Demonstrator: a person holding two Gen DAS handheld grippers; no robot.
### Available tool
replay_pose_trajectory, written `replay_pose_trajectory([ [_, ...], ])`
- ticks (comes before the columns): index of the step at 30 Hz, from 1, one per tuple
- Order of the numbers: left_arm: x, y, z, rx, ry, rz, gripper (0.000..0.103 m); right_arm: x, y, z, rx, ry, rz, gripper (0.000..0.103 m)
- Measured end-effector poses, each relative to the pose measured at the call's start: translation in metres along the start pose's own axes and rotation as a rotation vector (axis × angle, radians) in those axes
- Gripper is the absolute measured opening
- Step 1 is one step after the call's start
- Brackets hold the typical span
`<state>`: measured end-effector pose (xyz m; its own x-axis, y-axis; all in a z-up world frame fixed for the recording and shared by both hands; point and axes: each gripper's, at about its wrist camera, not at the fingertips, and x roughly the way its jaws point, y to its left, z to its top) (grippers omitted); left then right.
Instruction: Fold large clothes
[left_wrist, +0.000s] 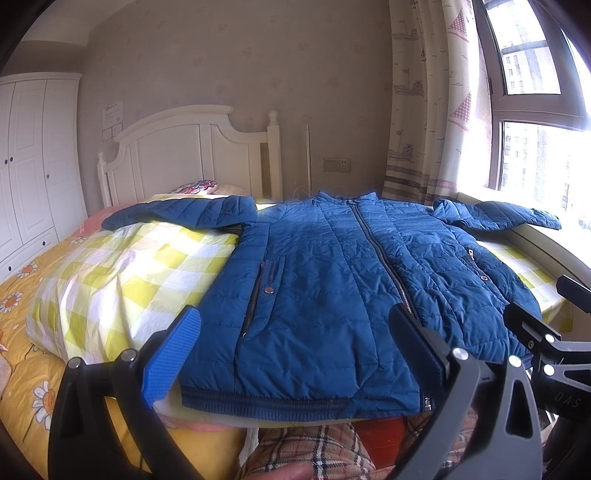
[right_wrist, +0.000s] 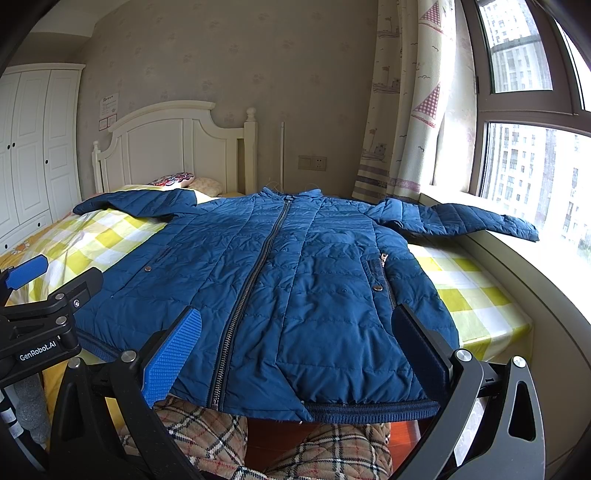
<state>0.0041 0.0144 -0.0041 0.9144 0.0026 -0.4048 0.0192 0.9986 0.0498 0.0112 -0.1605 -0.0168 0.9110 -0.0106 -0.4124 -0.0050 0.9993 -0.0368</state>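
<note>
A blue quilted jacket (left_wrist: 325, 280) lies zipped, front up, sleeves spread, on the yellow-checked bedspread (left_wrist: 122, 273). Beyond its collar stands the white headboard (left_wrist: 184, 155); right of it, the curtain (left_wrist: 424, 110) and window (right_wrist: 532, 177). Left gripper (left_wrist: 295, 343) and right gripper (right_wrist: 299, 343) both gape wide over the hem, holding nothing.

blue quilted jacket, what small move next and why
Probably bring the right gripper to the right sleeve and fold it in. The blue quilted zip-up jacket lies flat, zipped, both sleeves spread; that sleeve overhangs the window ledge, and both open grippers hold nothing.
</note>
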Motion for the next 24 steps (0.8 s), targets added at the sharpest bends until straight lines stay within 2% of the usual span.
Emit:
replay_pose_trajectory([
  [21,-0.0021,0.0016,-0.0035,0.005,-0.005,0.001,0.101,0.0004,-0.0031,-0.0003,0.012,0.001,0.003,0.099],
  [24,-0.0004,-0.0015,-0.0042,0.017,0.003,-0.021,0.101,0.0015,-0.006,-0.0014,0.028,0.002,0.022,0.099],
])
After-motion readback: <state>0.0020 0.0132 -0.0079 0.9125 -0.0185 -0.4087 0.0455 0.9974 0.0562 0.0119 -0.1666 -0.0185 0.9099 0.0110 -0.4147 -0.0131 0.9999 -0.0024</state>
